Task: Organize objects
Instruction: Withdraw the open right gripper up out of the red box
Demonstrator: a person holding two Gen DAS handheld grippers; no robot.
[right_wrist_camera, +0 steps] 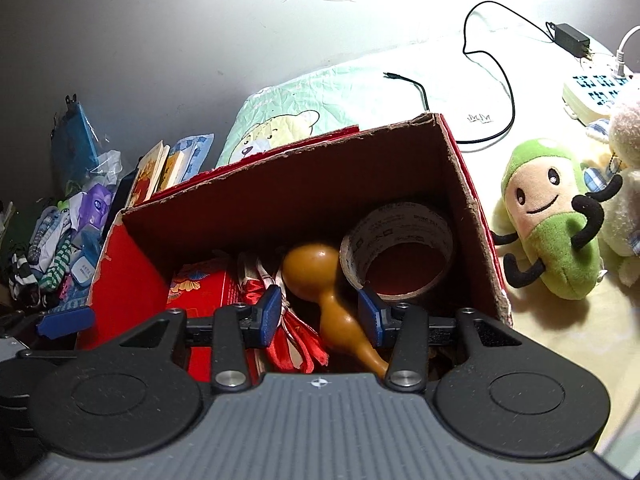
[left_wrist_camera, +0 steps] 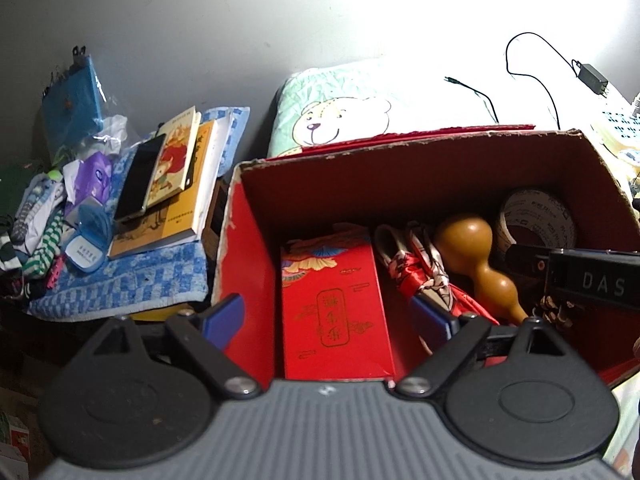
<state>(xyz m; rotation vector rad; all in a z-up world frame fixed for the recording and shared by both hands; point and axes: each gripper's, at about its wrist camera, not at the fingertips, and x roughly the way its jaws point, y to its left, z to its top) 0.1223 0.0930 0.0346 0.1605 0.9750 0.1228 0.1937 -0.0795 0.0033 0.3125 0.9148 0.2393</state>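
Four things fill the red box [left_wrist_camera: 256, 240]: envelope [left_wrist_camera: 334, 308], scarf [left_wrist_camera: 424, 268], gourd [right_wrist_camera: 320, 280], tape roll [right_wrist_camera: 400, 240]; both grippers' fingers apart.

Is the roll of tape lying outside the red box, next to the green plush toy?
No, the roll of tape sits inside the red box, at its right end beside the gourd; the green plush toy lies outside.

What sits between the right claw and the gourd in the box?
Nothing visible. The right claw is open above the box, its fingers either side of the gourd with no object in the gap. The red cloth lies beside the gourd under the left finger, and the tape roll sits behind the right one.
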